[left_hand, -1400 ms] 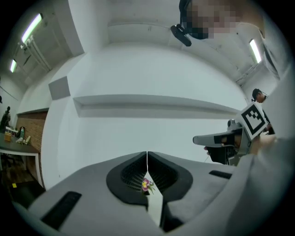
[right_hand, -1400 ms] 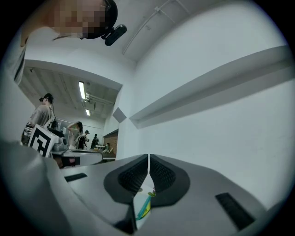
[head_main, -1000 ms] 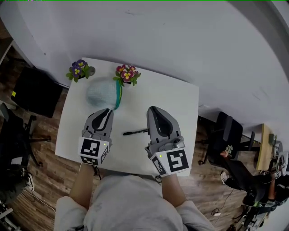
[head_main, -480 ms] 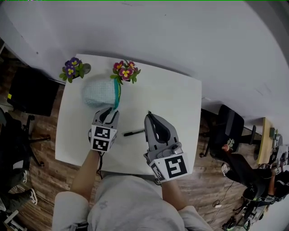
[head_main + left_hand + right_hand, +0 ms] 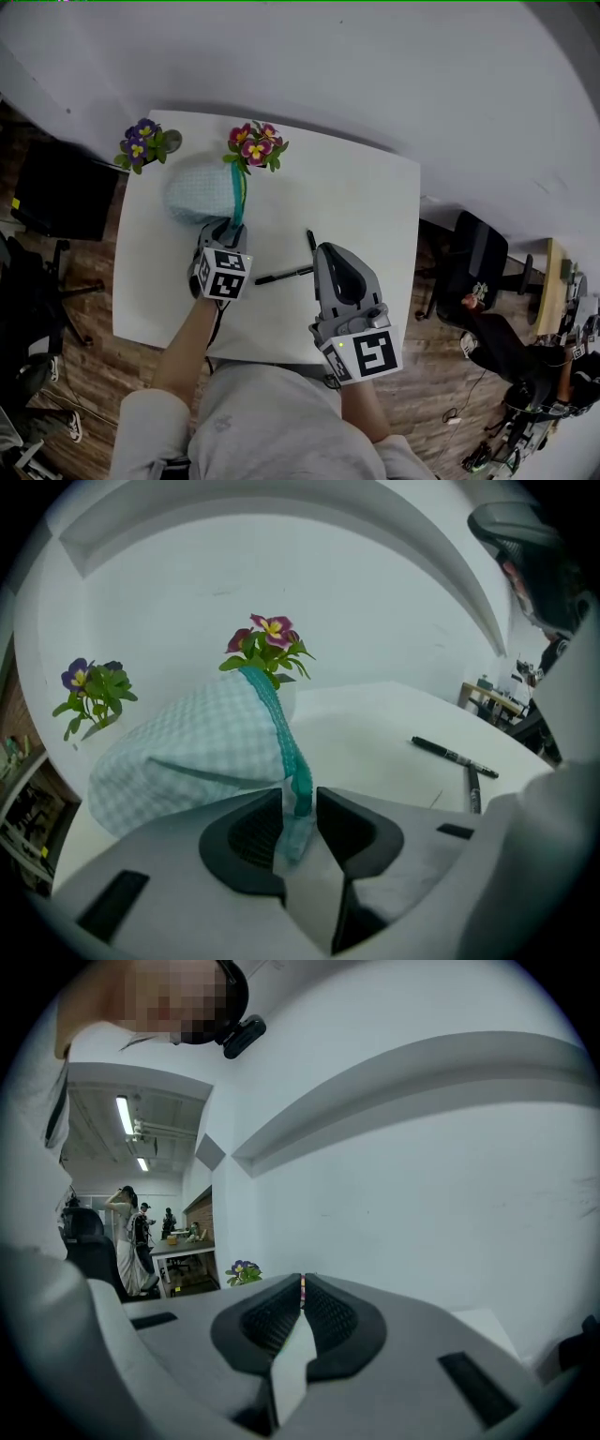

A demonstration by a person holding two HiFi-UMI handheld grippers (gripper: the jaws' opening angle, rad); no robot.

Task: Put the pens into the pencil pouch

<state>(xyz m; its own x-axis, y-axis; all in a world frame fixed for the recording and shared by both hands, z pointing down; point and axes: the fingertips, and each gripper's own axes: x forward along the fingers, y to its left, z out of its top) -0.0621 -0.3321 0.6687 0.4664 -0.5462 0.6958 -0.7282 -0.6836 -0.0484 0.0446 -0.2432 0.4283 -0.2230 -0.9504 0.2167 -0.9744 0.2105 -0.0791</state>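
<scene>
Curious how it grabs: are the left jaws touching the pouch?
Cannot tell. Left gripper view: jaws of the left gripper, just opened, straddle the pouch's teal edge; no plain gap or contact.

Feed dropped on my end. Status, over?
Left gripper jaws just opening, teal edge of pouch between them, ungripped. Right gripper shut, empty. Two pens lie on table. Nothing blocking.

Near corner of pouch [image 5: 199, 192] under left gripper [image 5: 225, 225]; end of one pen [image 5: 310, 238] behind right gripper [image 5: 328, 249].
</scene>
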